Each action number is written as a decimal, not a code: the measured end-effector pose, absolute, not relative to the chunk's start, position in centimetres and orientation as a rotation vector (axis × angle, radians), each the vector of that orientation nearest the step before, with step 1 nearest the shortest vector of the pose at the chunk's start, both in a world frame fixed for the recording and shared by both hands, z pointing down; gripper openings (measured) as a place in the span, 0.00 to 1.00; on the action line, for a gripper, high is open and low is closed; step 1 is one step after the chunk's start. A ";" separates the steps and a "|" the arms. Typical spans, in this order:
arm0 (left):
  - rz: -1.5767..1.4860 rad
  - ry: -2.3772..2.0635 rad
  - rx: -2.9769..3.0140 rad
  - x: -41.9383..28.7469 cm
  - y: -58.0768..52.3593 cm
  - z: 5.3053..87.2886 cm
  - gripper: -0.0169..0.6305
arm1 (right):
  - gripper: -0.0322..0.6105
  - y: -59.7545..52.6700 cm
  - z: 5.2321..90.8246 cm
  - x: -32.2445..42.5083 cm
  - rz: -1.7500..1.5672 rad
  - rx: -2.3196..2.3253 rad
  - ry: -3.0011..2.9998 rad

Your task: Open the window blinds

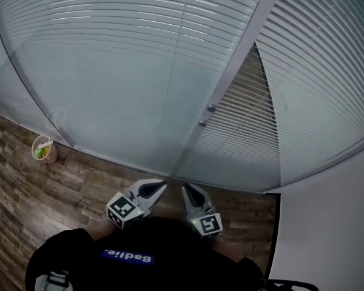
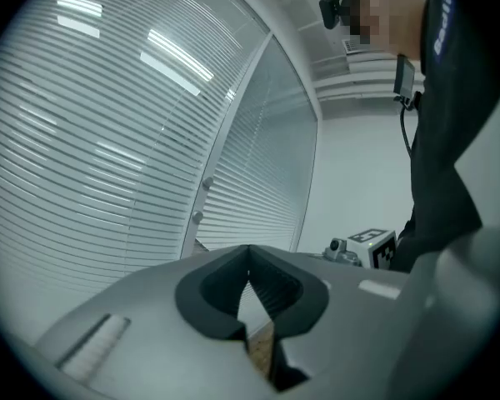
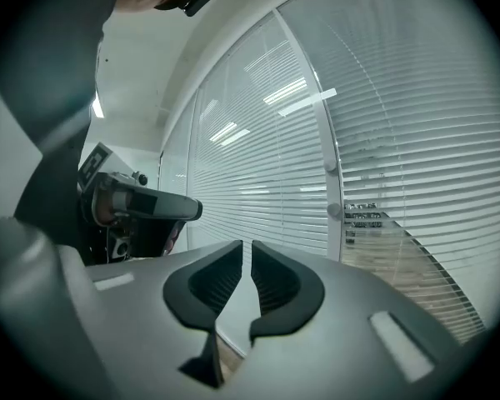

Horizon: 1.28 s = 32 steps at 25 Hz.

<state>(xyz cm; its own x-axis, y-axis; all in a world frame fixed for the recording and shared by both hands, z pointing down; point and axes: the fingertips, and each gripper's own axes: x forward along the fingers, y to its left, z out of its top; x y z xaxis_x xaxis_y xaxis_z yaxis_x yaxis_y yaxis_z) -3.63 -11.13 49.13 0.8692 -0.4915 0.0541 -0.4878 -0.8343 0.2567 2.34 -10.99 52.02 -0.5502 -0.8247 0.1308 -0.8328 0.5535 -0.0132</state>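
While both grippers are held low and close to the person's body, the window blinds [image 1: 109, 47] hang closed behind glass, ahead of the fingertips and above them. The left gripper [image 2: 250, 267] has its jaws clenched together and is empty. The right gripper [image 3: 248, 257] has its jaws drawn to a thin slit with nothing between them. Two small round knobs [image 1: 211, 108] sit one above the other on a grey upright post [image 1: 242, 47], beyond the right fingertips and higher. They look like the slat control, though that is a guess. To do this well, raise one gripper, part its jaws, close squarely across a knob, then turn slowly.
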 end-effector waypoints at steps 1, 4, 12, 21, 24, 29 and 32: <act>-0.027 -0.724 2.774 -4.0 -11.5 49.1 0.03 | 0.11 -11.3 52.1 1.9 0.119 1.446 -2.658; -0.046 -0.676 2.748 -5.0 -12.5 49.3 0.03 | 0.11 -12.0 52.3 1.2 0.144 1.489 -2.627; -0.061 -0.670 2.675 -3.9 -15.3 49.2 0.03 | 0.11 -13.4 53.1 3.0 0.184 1.511 -2.590; -0.063 -0.709 2.670 1.7 -17.9 46.8 0.03 | 0.11 -14.7 52.2 8.4 0.141 1.503 -2.641; -0.065 -0.719 2.688 3.2 -18.7 45.7 0.03 | 0.11 -15.3 52.0 9.2 0.136 1.474 -2.665; -0.072 -0.758 2.679 4.3 -20.3 45.2 0.03 | 0.11 -15.7 52.1 9.7 0.134 1.415 -2.691; -0.078 -0.765 2.670 4.4 -21.5 45.2 0.03 | 0.11 -16.1 52.8 9.9 0.157 1.409 -2.691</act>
<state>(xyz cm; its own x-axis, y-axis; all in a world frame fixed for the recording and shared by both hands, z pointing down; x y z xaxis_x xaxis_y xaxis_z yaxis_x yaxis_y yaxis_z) 4.36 -21.52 45.19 0.8520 -0.5216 0.0455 -0.5017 -0.7884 0.3560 9.88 -16.10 52.81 -0.5668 -0.8125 0.1362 -0.8229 0.5664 -0.0450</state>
